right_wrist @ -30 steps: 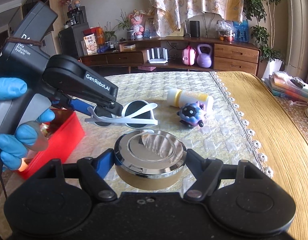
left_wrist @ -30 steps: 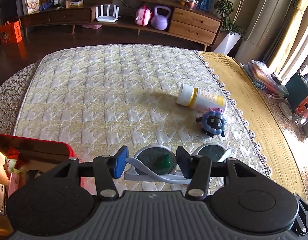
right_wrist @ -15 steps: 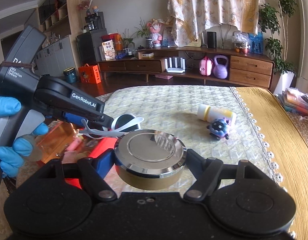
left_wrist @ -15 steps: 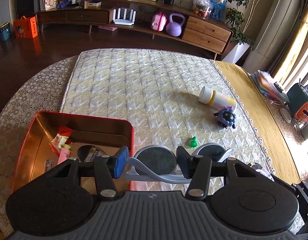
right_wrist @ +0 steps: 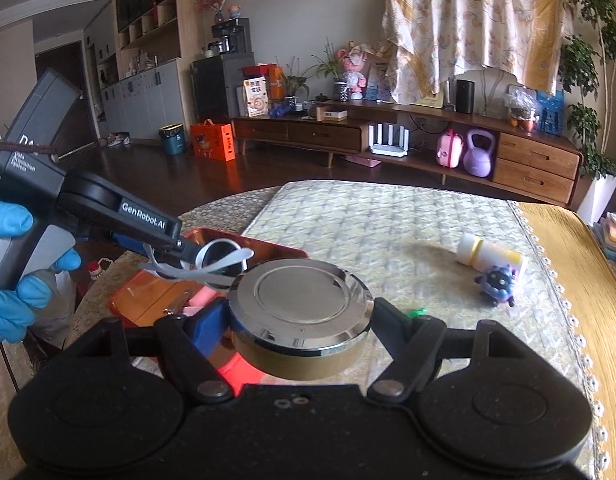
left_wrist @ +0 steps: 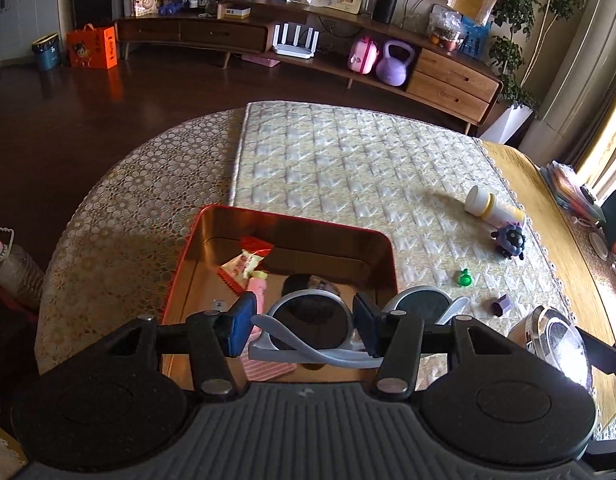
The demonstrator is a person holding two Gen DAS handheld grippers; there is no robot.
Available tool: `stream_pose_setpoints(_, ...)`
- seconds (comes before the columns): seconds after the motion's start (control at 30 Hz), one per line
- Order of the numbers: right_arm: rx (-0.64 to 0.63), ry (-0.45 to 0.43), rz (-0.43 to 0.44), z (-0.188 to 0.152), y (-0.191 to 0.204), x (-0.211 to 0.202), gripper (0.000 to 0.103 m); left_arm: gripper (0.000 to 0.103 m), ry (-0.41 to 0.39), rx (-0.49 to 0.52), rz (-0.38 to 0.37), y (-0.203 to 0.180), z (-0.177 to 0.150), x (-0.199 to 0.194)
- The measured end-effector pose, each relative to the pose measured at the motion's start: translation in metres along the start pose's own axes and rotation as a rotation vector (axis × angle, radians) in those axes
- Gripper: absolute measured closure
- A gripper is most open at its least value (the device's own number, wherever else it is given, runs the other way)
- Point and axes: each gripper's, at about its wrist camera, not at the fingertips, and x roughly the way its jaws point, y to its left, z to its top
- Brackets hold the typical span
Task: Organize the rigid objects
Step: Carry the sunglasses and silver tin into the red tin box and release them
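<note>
Sunglasses (left_wrist: 312, 330) with a white frame and dark round lenses are pinched between the pads of the left gripper (left_wrist: 301, 326), held in the air over the near right corner of a red tin tray (left_wrist: 388, 256). The tray's coppery inside holds a few small packets and a pink item. It sits on a table (left_wrist: 348, 168) covered with a quilted yellowish cloth.

In the right wrist view, the right gripper (right_wrist: 299, 316) clamps a round metal tin (right_wrist: 299, 312) with a shiny lid and gold side, held above the table beside the tray. A hand in a blue glove (right_wrist: 15, 256) carries the left gripper at the left edge of that view.

Farther out on the cloth lie a small green piece (left_wrist: 464, 279), a small purple block (left_wrist: 502, 305), a dark blue round toy figure (left_wrist: 510, 240), and just behind it, a white and yellow bottle (left_wrist: 494, 210) on its side.
</note>
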Motion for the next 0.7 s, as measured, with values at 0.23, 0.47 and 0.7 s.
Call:
stream_pose_setpoints(0.23,-0.008,0.021,0.038,0.011,0.014,0.023,0.027,0.05,0.032,0.033,0.044,0.023,-0.014,0.008)
stream_pose_setpoints(0.47,-0.023,0.04,0.056,0.02,0.021,0.058,0.027,0.05,0.086,0.052,0.058,0.034,-0.027,0.024)
stream_pose_setpoints(0.7,-0.032,0.082,0.06,0.023,0.027,0.093,0.027,0.05,0.104,0.07,0.07,0.037,-0.034,0.035)
